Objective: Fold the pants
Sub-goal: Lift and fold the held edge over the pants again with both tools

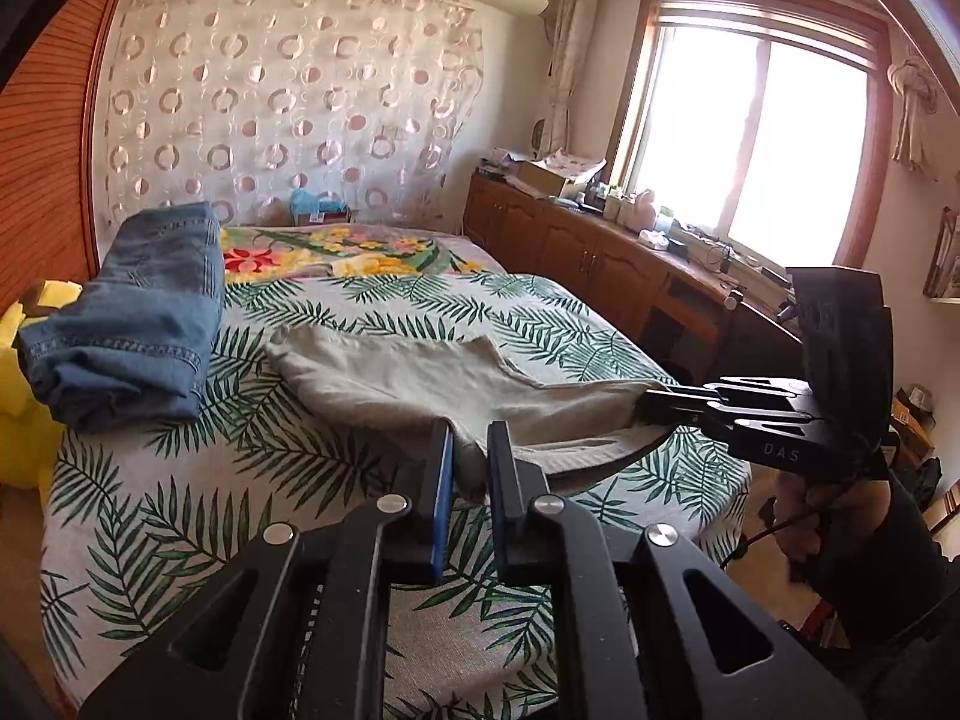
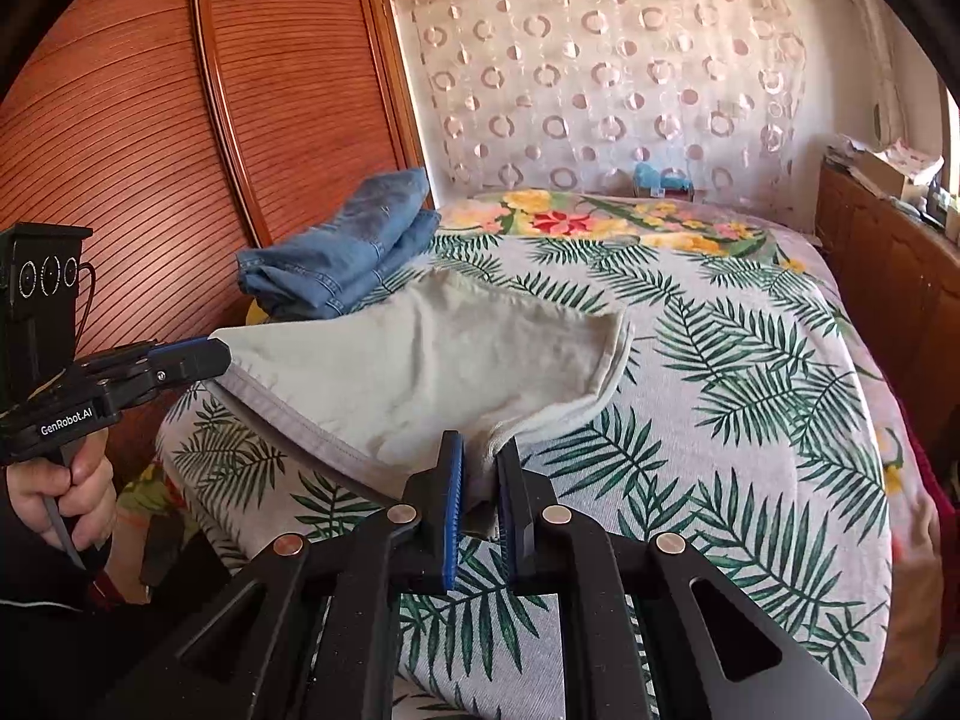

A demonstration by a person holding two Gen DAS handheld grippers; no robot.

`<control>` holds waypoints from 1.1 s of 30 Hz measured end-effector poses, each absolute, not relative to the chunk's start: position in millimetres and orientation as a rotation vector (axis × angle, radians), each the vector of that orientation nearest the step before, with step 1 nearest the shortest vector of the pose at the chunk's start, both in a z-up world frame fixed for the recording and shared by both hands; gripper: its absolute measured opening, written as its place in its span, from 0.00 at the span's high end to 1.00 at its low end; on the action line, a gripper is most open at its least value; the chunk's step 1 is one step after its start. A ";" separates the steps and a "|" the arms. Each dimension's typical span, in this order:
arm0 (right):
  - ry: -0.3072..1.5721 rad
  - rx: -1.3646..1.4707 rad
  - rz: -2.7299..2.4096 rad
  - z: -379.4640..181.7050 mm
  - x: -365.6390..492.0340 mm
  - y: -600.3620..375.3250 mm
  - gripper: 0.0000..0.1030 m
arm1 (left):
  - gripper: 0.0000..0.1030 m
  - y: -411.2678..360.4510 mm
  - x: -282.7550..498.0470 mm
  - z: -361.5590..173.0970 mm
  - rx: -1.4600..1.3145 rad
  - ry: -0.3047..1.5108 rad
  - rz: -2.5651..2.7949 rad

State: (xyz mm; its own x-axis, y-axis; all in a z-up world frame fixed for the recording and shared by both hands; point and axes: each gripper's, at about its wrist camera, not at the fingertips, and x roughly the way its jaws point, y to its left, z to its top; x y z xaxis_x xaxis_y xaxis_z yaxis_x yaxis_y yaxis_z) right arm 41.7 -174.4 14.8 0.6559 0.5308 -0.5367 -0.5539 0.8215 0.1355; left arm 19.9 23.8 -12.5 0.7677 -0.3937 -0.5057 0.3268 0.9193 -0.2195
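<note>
Beige pants [image 1: 420,378] lie across the leaf-print bed, their near edge lifted off the cover. My left gripper [image 1: 471,450] is shut on one end of that edge; it also shows in the right wrist view [image 2: 219,357] at the left. My right gripper [image 2: 480,462] is shut on the other end, with cloth bunched between the blue pads; it also shows in the left wrist view [image 1: 645,408] at the right. The pants [image 2: 420,360] hang taut between the two grippers, and the far part rests on the bed.
Folded blue jeans [image 1: 132,318] sit on the bed's left side near the wooden wardrobe [image 2: 150,120]. A yellow item [image 1: 24,396] lies beside them. A wooden cabinet [image 1: 600,252] with clutter runs under the window at the right. A flowered quilt [image 1: 336,249] lies at the head of the bed.
</note>
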 end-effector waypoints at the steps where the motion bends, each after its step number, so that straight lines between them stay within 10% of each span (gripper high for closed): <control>1: 0.587 -0.042 0.616 17.3 39.6 -174.9 0.90 | 0.88 24.1 19.2 -10.8 -0.122 0.569 -0.393; 33: 0.581 -0.106 0.570 15.2 174.4 -130.7 0.92 | 0.88 44.7 158.1 -30.2 -0.121 0.642 -0.320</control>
